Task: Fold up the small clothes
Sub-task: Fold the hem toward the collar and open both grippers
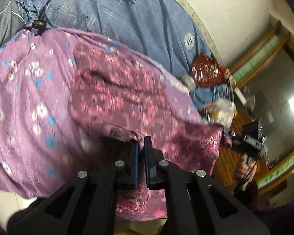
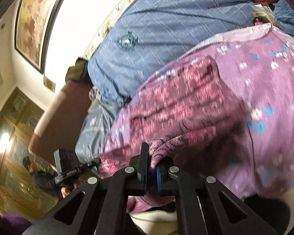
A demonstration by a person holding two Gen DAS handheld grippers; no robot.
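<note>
Both grippers [image 1: 140, 143] [image 2: 151, 156] pinching garment [image 1: 117, 90]

Motion blur smears the floral garment [image 1: 115, 98], so its print and outline cannot be read. Its near hem drops behind the left gripper [image 1: 140, 143] and out of sight. Beside the garment, the clutter by the red bag [image 1: 205, 72] is too blurred to identify.

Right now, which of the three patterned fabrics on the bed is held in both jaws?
The dark pink floral garment, clamped by the left gripper and the right gripper. The lilac sheet with blue and white flowers and the blue checked quilt lie underneath, unheld.
</note>
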